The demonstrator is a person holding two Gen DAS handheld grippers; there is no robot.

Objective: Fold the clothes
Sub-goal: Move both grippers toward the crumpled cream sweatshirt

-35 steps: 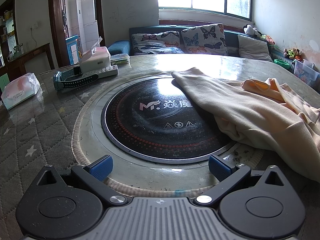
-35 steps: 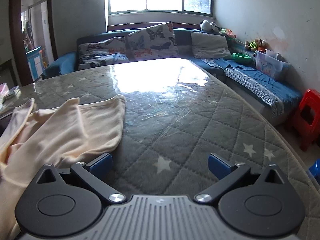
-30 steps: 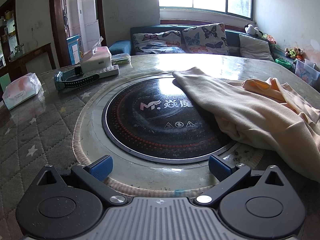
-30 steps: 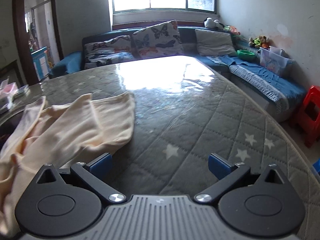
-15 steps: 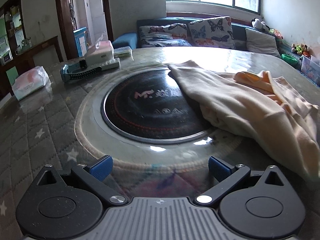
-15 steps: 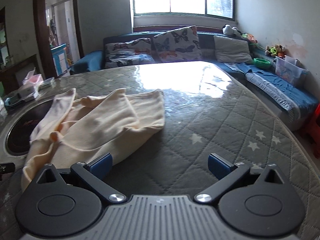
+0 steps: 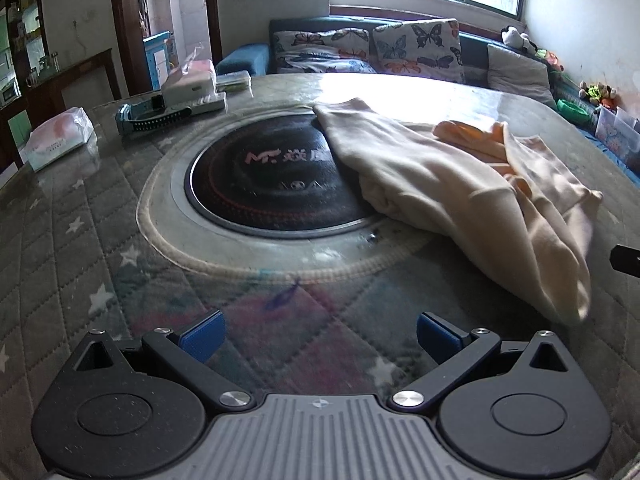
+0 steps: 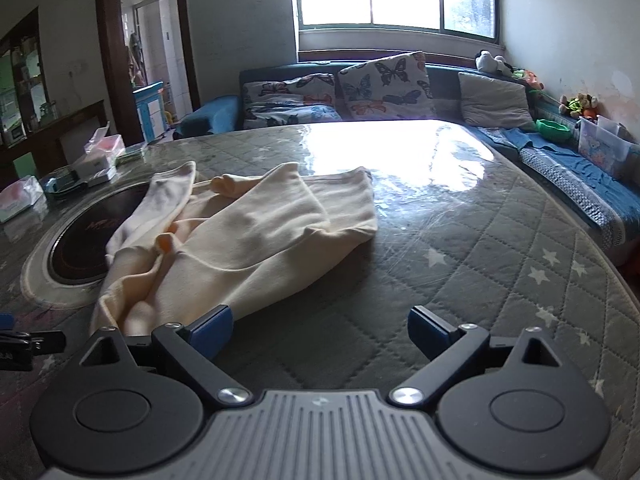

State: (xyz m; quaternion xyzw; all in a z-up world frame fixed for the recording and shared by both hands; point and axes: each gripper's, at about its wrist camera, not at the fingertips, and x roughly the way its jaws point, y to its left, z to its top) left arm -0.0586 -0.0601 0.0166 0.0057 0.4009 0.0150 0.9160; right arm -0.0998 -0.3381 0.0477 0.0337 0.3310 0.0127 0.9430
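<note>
Cream garment lying rumpled and unfolded on the quilted, star-patterned worktop, one end draped over the rim of the black round cooktop set into it, a brighter orange-lined part bunched up in the middle. Now seen whole in both wrist views, where a second ago only its near edge filled the corners: both views pulled back and slightly away from the cloth, so more bare quilting lies between tool and fabric. Left gripper with blue-padded fingers spread wide, nothing between them, hanging above the worktop short of the cooktop, garment off to its right. Right gripper also apart, fingers closing a little at this moment, nothing between them; left pad just beside the garment's near hem, not gripping it. Probably a step back to take in the whole piece before picking corners; folding itself not yet begun, no crease laid. Next likely need: find hem or shoulders, spread flat, clear of the cooktop. Beyond the cloth, tissue box and a tissue pack at the far left of the worktop, then sofa with butterfly cushions under the bright window.
</note>
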